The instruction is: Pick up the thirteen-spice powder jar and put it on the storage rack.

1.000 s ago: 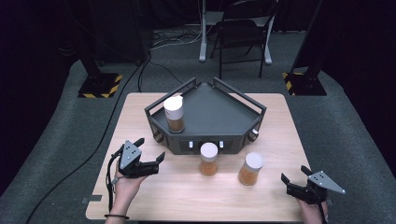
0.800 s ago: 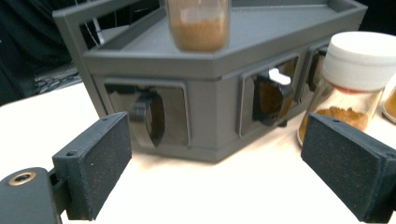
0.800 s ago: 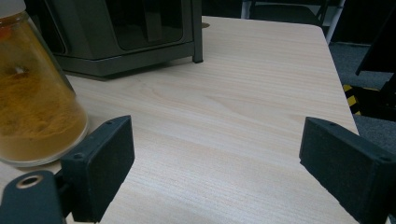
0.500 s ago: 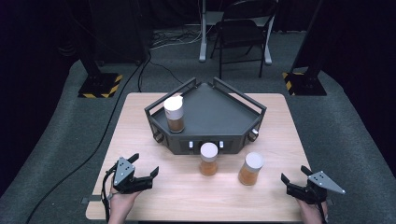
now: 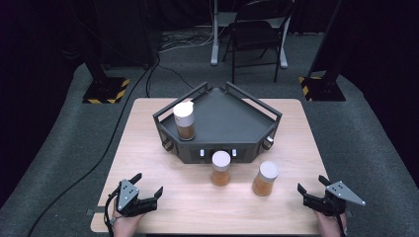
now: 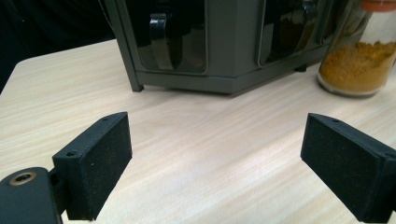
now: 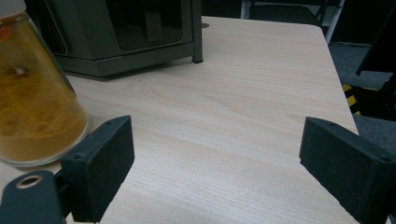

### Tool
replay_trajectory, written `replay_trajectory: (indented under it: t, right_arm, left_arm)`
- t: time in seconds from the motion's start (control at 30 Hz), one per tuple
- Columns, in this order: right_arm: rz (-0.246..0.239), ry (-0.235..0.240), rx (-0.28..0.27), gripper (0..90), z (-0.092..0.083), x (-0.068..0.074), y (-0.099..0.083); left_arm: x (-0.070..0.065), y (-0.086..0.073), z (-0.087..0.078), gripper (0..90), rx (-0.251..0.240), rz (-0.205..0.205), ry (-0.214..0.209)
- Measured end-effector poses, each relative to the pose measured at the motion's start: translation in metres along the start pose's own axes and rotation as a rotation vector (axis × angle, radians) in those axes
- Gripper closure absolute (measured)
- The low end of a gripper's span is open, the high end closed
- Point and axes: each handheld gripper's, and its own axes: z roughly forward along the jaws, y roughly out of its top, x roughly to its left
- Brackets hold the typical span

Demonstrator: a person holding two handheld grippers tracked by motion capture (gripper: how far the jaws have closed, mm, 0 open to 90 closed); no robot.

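Left gripper [image 5: 148, 186], table's [image 5: 148, 118] front-left corner: jaws wide apart, holding nothing. Right gripper [image 5: 311, 190], front-right corner: likewise. Two spice jars [image 5: 221, 168] stand mid-table before the rack [image 5: 232, 118].

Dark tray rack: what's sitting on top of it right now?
One white-lidded spice jar stands upright in the near-left corner of the dark tray rack; the rest of its top looks bare. Whatever is under the deck is covered.
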Motion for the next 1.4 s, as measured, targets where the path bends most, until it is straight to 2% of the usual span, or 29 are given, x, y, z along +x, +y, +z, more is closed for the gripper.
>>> replay_trajectory:
  t: [0.1, 0.27, 0.5, 0.63, 0.8, 1.4]
  right_arm:
    - [0.000, 0.003, 0.004, 9.1, 0.0004, -0.0004, 0.0008]
    - [0.005, 0.003, -0.002, 9.1, -0.0010, -0.0005, -0.0007]
    - [0.002, 0.002, -0.002, 9.1, -0.0011, 0.0000, -0.0007]
    - [0.003, 0.001, 0.002, 9.1, -0.0006, -0.0004, 0.0001]
    - [0.003, 0.000, -0.001, 9.1, -0.0011, 0.0003, -0.0006]
    - [0.001, 0.000, 0.002, 9.1, -0.0008, 0.0004, 0.0000]
  left_arm:
    - [0.0008, -0.0027, -0.0020, 9.3, 0.004, 0.003, 0.004]
    - [0.0031, -0.0065, -0.0014, 9.4, 0.015, -0.019, 0.019]
    - [0.0034, -0.0080, 0.0019, 9.6, 0.033, -0.022, 0.018]
    - [0.0013, -0.0093, 0.0019, 10.0, 0.024, -0.016, 0.025]
    - [0.0029, -0.0094, 0.0017, 9.9, 0.024, -0.031, 0.025]
    - [0.0045, -0.0094, 0.0018, 9.9, 0.024, -0.044, 0.022]
